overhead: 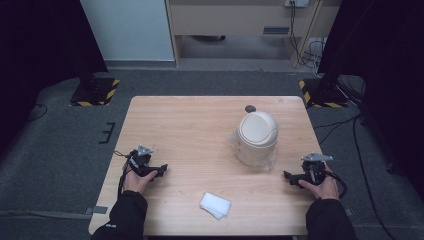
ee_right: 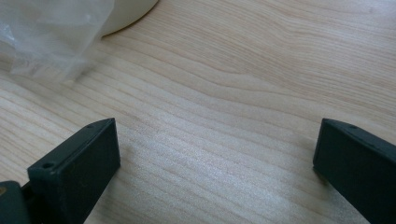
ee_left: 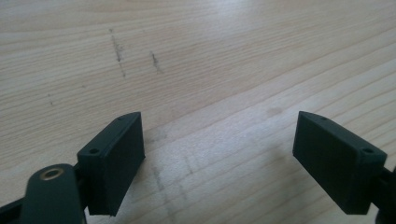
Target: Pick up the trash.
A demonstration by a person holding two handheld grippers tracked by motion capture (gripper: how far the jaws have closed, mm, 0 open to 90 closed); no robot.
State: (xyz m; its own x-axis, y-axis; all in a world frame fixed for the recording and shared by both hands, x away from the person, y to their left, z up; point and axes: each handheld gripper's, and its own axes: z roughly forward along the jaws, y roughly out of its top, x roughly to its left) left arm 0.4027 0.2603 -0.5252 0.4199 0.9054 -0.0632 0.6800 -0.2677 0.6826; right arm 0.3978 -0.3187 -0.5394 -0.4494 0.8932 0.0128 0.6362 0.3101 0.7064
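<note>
So the little cream bin (overhead: 256, 138) stands upright on the right half of the surface (overhead: 190, 130), long axis vertical, domed swing lid on top, clear plastic bag (ee_right: 51, 39) bunched round its base. Right gripper (overhead: 292, 176) sits just beside it, fingers spread, nothing between them. Left gripper (overhead: 159, 171) is well apart, fingers spread wide too. White folded tissue (overhead: 215, 205) lies near the front edge.

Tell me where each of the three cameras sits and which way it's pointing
High view: above the person's side, looking forward and down on the table; both forearms show, left gripper, right gripper.
Left gripper view: rides the left gripper, looking along open jaws at bare wood.
Right gripper view: rides the right gripper, facing the plastic bag beneath the bin.
Shared: high and right gripper views both catch bin and bag.
</note>
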